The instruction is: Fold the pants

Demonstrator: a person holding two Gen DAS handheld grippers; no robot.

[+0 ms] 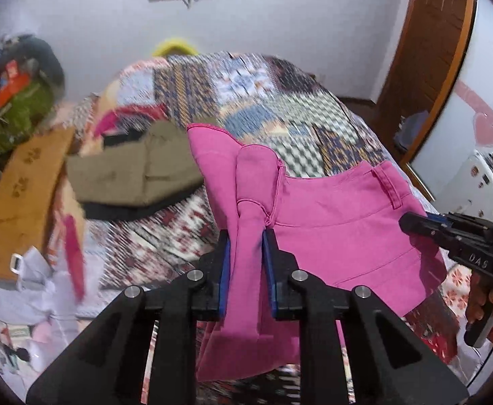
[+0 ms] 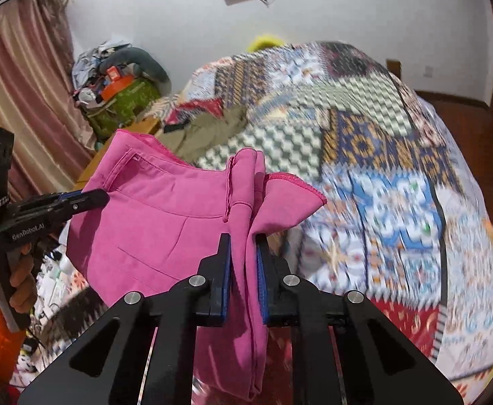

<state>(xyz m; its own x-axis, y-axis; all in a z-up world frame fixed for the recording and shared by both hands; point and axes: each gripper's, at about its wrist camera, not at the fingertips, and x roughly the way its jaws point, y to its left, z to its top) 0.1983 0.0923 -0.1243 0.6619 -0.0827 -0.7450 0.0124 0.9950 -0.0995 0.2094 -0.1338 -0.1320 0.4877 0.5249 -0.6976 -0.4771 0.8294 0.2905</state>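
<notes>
The pink pants hang in the air above the patchwork bed, stretched between my two grippers. My left gripper is shut on a bunched fold of the waist end. My right gripper is shut on the other bunched corner of the pants. The right gripper also shows in the left wrist view at the right, pinching the fabric's edge. The left gripper shows in the right wrist view at the left. The lower part of the pants hangs down behind the fingers.
The bed with a patchwork quilt lies below. Olive and black folded garments lie on its left side. A cardboard piece and a cluttered green bag stand left of the bed. A wooden door frame is at the right.
</notes>
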